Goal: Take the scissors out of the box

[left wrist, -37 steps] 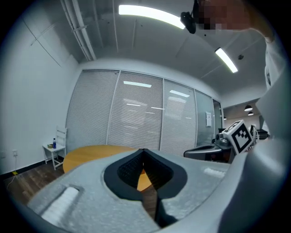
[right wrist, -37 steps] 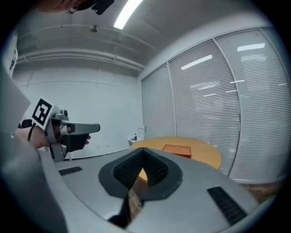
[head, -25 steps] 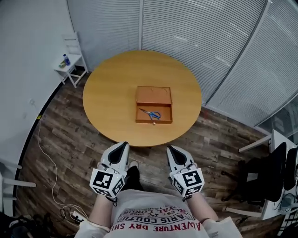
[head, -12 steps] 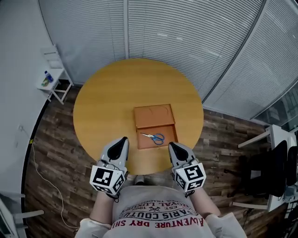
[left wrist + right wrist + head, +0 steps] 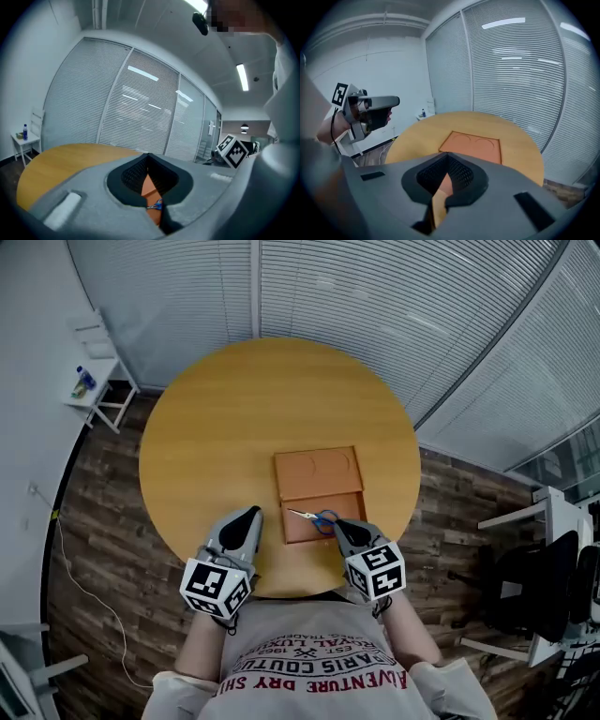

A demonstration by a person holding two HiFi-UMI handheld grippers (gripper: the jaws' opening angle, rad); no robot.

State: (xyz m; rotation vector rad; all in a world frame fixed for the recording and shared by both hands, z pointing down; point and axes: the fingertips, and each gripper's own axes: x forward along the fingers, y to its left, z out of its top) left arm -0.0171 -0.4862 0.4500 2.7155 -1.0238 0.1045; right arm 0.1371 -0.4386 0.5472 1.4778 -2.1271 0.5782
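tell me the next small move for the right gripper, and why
Probably open the right gripper before lowering it. Its jaws are shut with nothing between them, and its tip is close to the scissors, which lie loose in the open box with their blue handles toward it.

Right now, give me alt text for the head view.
Blue-handled scissors lie in the near half of an open orange box on a round wooden table. The right tool points at their handles from the near edge; the left tool hangs left of the box.
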